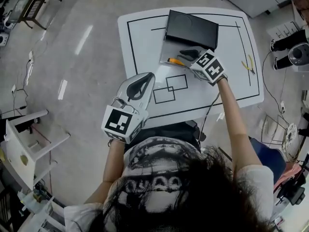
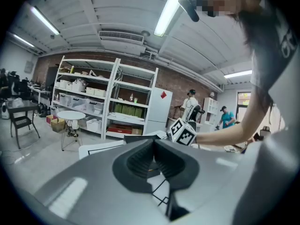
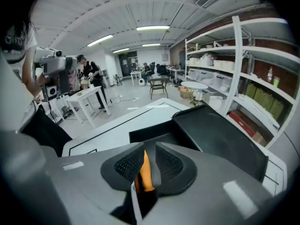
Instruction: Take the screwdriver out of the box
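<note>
The open box [image 1: 167,46] stands at the back of the white table [image 1: 145,37], its black lid [image 1: 192,29] upright. An orange-handled screwdriver [image 1: 175,61] lies in the grey tray. My right gripper [image 1: 182,56] reaches into the tray from the right, pointing steeply down. In the right gripper view its jaws [image 3: 149,149] stand apart, with the orange handle [image 3: 146,172] showing in the gap and the pads not pressing on it. My left gripper [image 1: 149,76] hovers over the table's front left, away from the box. Its jaws [image 2: 153,144] are shut and hold nothing.
Pliers [image 1: 249,64] with yellow-green handles lie near the table's right edge. Black outlined squares [image 1: 170,88] mark the tabletop between the grippers. A white chair [image 1: 24,144] stands on the floor at the left. White shelves [image 2: 108,107] line the far wall.
</note>
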